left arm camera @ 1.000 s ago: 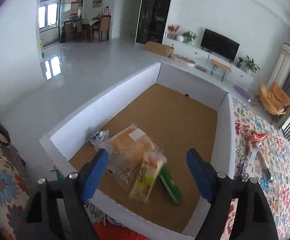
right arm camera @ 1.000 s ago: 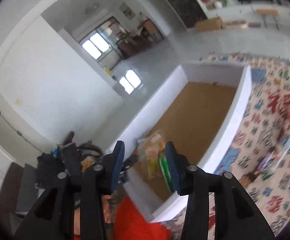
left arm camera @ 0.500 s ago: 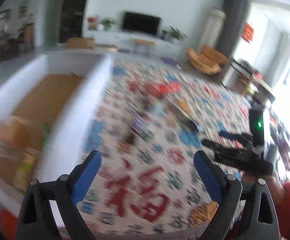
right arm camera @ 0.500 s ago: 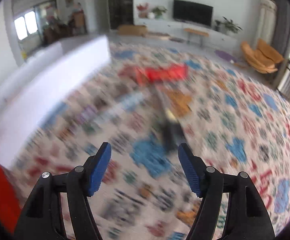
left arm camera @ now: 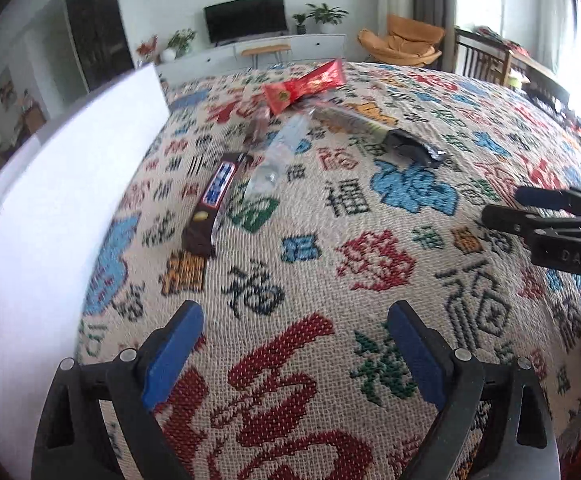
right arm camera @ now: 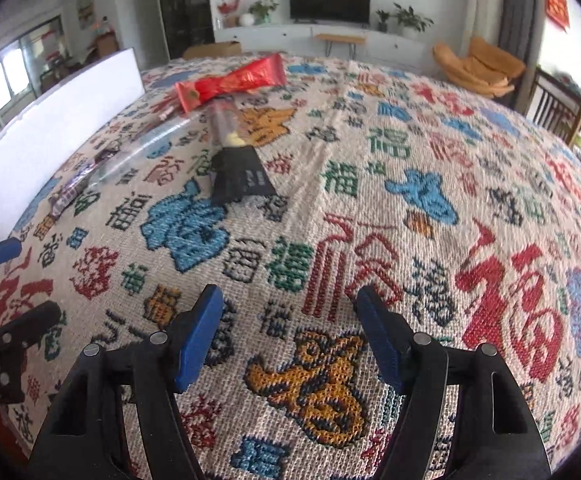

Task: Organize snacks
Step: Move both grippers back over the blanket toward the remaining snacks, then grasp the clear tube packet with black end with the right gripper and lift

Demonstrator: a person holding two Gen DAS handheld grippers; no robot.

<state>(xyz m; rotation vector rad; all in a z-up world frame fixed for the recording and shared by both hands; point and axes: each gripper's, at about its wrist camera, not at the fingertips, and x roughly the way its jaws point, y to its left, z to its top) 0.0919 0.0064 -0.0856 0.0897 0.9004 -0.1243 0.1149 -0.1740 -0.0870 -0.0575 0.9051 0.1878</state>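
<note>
So the snacks sit on the patterned cloth (left arm camera: 370,264): chocolate bar (left arm camera: 210,204) nearest the box wall (left arm camera: 50,200), clear wrapper (left arm camera: 278,152) beside it, foil packet (left arm camera: 306,84) farthest back.

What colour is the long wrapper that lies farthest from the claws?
Red wrapper, with a small round mark near one end; clearest in the right wrist view.

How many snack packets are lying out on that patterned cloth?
4: a red packet farthest away, a black-ended packet to its right, a clear wrapper in the middle, and a brown chocolate bar nearest the white box. Others may be hidden.
</note>
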